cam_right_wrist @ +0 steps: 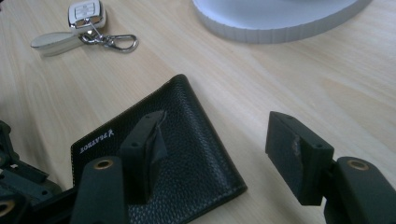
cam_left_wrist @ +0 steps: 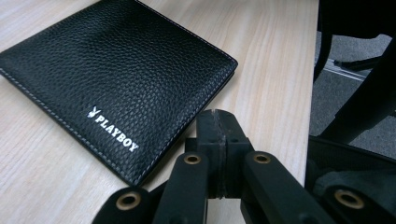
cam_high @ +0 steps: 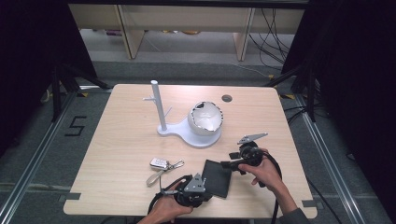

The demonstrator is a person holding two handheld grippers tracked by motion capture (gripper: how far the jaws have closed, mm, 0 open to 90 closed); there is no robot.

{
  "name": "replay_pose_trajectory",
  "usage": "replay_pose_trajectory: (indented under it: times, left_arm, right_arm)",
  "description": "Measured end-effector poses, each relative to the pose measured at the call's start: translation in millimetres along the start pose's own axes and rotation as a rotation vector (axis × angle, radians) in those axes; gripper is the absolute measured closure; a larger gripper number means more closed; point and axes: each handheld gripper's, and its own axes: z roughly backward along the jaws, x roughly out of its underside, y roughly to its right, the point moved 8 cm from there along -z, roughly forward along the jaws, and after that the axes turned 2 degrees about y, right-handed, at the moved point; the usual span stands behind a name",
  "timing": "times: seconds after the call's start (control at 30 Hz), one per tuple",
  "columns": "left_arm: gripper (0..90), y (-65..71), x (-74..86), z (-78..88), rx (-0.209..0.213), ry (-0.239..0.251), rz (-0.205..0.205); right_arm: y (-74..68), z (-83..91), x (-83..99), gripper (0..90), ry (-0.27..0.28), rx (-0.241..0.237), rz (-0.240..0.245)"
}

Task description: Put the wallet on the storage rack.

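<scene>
A black leather wallet (cam_high: 218, 178) lies flat near the table's front edge. In the left gripper view the wallet (cam_left_wrist: 116, 79) shows silver lettering, and my left gripper (cam_left_wrist: 218, 116) is shut with nothing between its jaws, its tip just beside the wallet's near edge. My left gripper (cam_high: 207, 193) sits at the wallet's front left corner. My right gripper (cam_high: 225, 164) comes in from the right, open. In the right gripper view my right gripper (cam_right_wrist: 215, 126) straddles the wallet's (cam_right_wrist: 187, 140) edge: one jaw hangs over the leather, the other over bare wood.
A key fob (cam_high: 159, 163) with a strap and carabiner lies left of the wallet, also seen as the key fob (cam_right_wrist: 86, 14). Behind stands a white stand base (cam_high: 180, 132) with an upright post (cam_high: 158, 105) and a cracked white bowl-like shell (cam_high: 205, 116). A round hole (cam_high: 227, 98) marks the table's far side.
</scene>
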Motion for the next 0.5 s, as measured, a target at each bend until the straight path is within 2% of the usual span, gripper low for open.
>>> replay_pose_trajectory:
  times: [0.07, 0.17, 0.2, 0.27, 0.3, 0.37, 0.4, 0.47, 0.5]
  left_arm:
    - [89.1, -0.9, 0.1, -0.6, -0.010, -0.006, -0.009]
    - [89.1, -0.1, -1.8, -3.6, -0.009, 0.000, 0.003]
    - [89.1, -2.4, -2.0, -5.3, -0.014, -0.010, 0.003]
    - [89.1, -2.7, -2.0, -5.6, -0.014, -0.011, 0.002]
    - [89.1, -3.1, -2.0, -6.3, -0.011, -0.011, 0.006]
    - [89.1, -3.3, -3.2, -6.8, -0.018, -0.010, 0.026]
    - [89.1, -5.1, -2.8, -6.2, -0.026, -0.020, 0.015]
    - [89.1, -5.1, -3.4, -6.8, -0.026, -0.020, 0.027]
    - [89.2, -5.5, -3.5, -6.7, -0.029, -0.022, 0.024]
  right_arm:
    - [-1.7, -5.3, 0.2, 39.2, -0.021, -0.019, -0.001]
    - [-1.5, -10.7, -1.0, 39.1, -0.031, -0.029, 0.005]
    - [-4.2, -12.2, -0.7, 39.0, -0.043, -0.046, -0.019]
    - [-2.4, -15.5, -2.3, 39.0, -0.040, -0.054, -0.002]
    - [-2.0, -15.9, -2.6, 38.9, -0.041, -0.043, -0.004]
    - [-4.0, -18.7, -3.4, 39.0, -0.044, -0.055, -0.008]
    - [-4.8, -20.6, -3.5, 39.0, -0.049, -0.070, -0.004]
    - [-6.4, -23.9, -2.6, 39.4, -0.068, -0.068, -0.005]
    - [-9.6, -27.3, -1.5, 40.1, -0.083, -0.088, -0.018]
